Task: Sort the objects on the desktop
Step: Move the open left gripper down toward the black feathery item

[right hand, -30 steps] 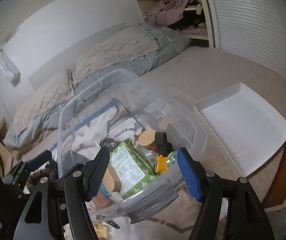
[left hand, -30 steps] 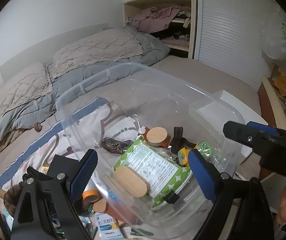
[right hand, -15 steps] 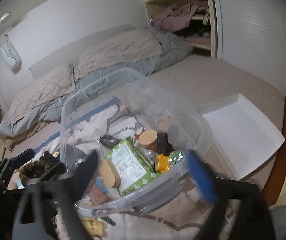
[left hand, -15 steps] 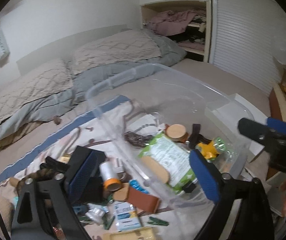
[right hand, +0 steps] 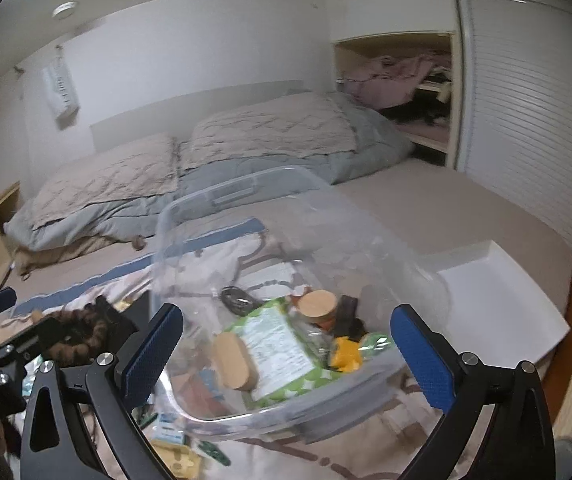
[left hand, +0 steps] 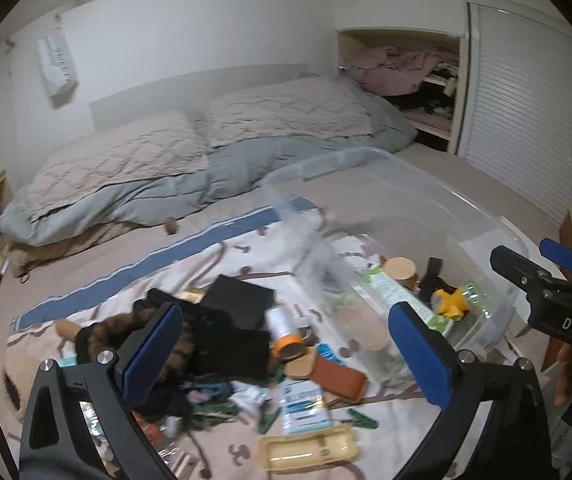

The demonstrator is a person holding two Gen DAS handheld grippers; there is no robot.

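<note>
Both tools gape wide, gripping nothing. The right tool (right hand: 286,344) frames the clear bin (right hand: 190,224) on the bed, green packet (right hand: 282,348) inside. The left tool (left hand: 286,344) hangs over the clutter pile, orange-capped tube (left hand: 282,328) between its fingers, bin to its right.

The bin (right hand: 246,208) sits on the bed (right hand: 465,200), the tray (right hand: 497,300) just right of it. Loose clutter (left hand: 246,344) lies left of the bin; inside it a packet (right hand: 278,348) seemingly rests beside a round lid (right hand: 317,304).
</note>
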